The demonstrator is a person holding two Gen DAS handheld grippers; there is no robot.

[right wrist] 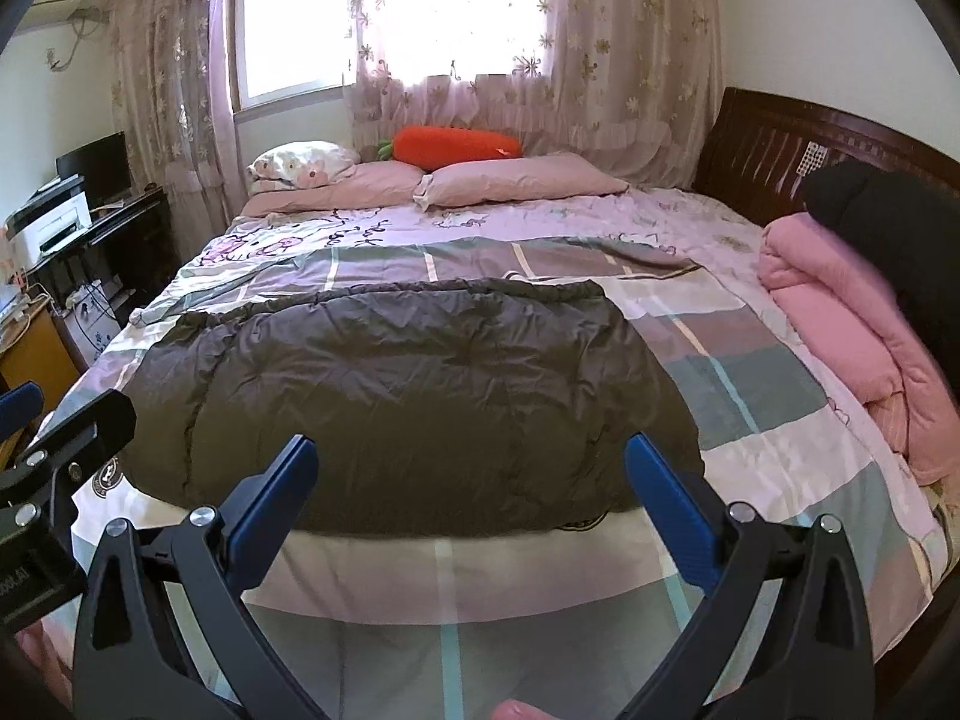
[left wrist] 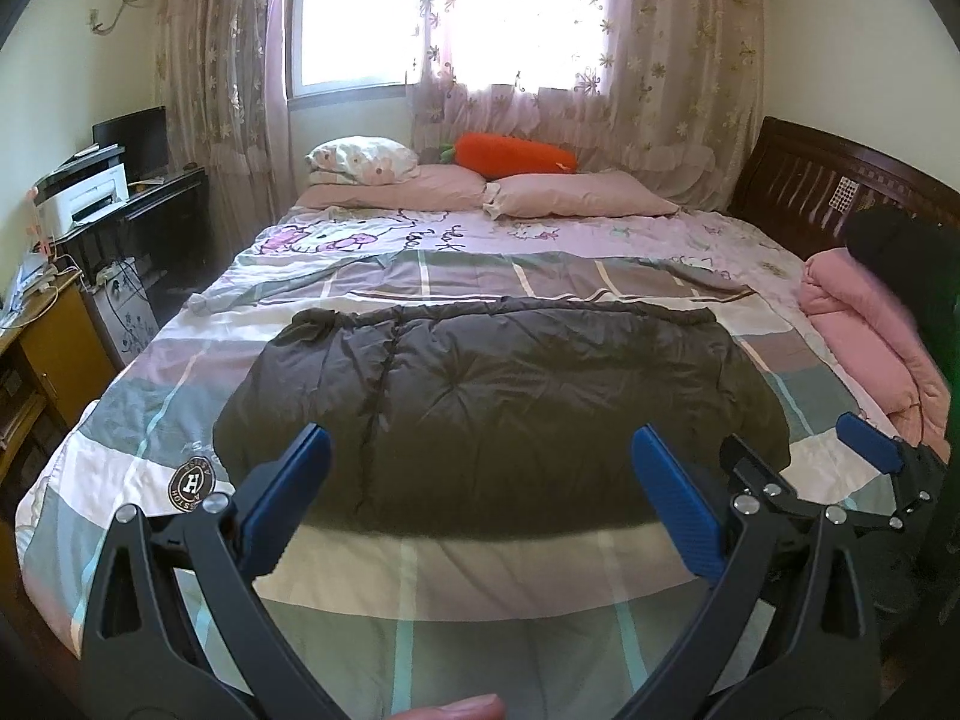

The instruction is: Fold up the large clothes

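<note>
Dark grey-brown padded jacket [left wrist: 480, 402] spread flat on a plaid bedspread [left wrist: 468, 576], straight ahead of and beyond both sets of fingers, long axis running left to right across the bed. Left gripper [left wrist: 480, 498] and right gripper [right wrist: 471, 498] both spread wide, holding nothing, hovering short of the near hem, side by side, neither clearly nearer. Sleeves and collar hard to make out; possibly tucked beneath. Folded pink quilt [right wrist: 840, 324] lying well apart to the right.
</note>
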